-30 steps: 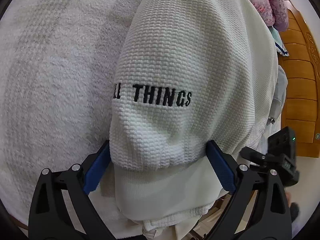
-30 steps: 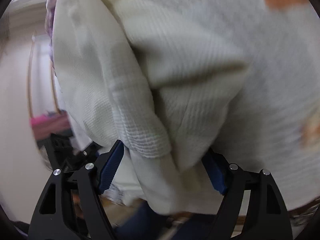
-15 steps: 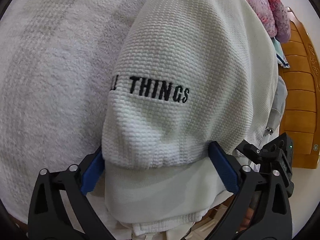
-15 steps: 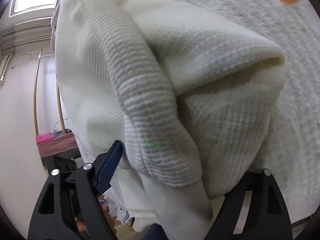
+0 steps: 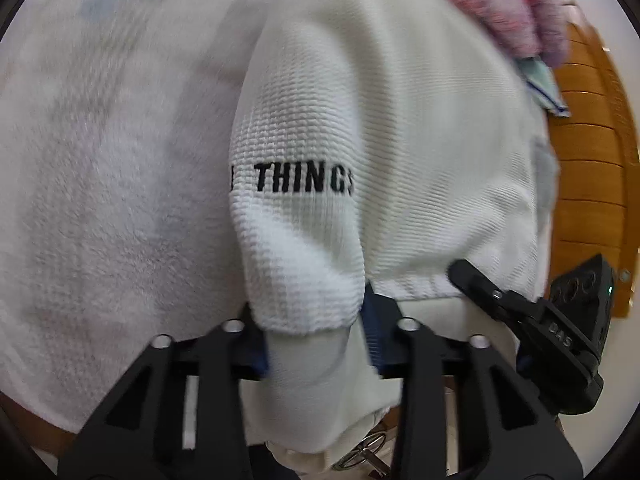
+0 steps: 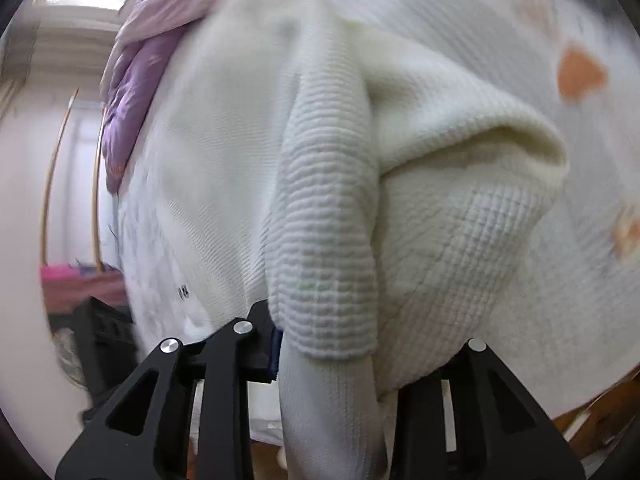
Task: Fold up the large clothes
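White waffle-knit sweater [image 5: 400, 128], black "THINGS" lettering [image 5: 304, 178] on front, lies bunched on fluffy white blanket [image 5: 100, 200] — orange patches on blanket in right view. Ribbed cuff [image 6: 324, 248] hangs over thick fold. Left gripper [image 5: 314, 344] narrowed, blue pads clamped on sweater hem fold. Right gripper [image 6: 332, 360] clamped on ribbed cuff and fold — one pad hidden under cloth. Pink-purple fuzzy garment [image 5: 516, 12] beyond sweater.
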Available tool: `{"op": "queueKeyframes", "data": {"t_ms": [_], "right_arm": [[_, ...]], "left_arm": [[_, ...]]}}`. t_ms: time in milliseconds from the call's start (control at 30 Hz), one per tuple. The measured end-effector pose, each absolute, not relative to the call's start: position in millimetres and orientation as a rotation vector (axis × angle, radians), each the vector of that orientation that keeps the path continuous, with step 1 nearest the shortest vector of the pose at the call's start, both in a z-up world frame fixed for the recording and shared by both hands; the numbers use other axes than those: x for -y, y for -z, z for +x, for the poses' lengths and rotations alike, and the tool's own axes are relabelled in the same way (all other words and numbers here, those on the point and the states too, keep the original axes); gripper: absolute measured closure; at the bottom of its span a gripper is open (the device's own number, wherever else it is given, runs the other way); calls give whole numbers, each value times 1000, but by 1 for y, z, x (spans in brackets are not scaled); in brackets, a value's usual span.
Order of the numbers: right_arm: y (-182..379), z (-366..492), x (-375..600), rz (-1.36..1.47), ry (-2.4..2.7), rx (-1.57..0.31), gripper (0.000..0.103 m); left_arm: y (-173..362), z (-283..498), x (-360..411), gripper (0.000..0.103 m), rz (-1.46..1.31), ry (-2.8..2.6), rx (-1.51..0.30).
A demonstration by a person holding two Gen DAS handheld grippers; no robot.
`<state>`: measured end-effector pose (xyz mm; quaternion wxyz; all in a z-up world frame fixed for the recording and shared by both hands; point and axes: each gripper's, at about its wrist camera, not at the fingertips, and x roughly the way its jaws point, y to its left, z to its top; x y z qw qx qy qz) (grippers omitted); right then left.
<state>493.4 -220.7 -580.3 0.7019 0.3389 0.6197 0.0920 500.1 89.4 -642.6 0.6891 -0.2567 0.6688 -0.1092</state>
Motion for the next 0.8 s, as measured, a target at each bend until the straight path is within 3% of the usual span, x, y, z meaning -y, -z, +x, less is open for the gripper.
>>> {"op": "queueKeyframes", "data": {"t_ms": [433, 800], "right_arm": [[424, 514, 273, 491, -348, -1084, 76], [352, 609, 468, 469, -499, -824, 76]], "left_arm": [[482, 515, 5, 75, -472, 399, -1164], [395, 584, 228, 75, -402, 412, -811]]}}
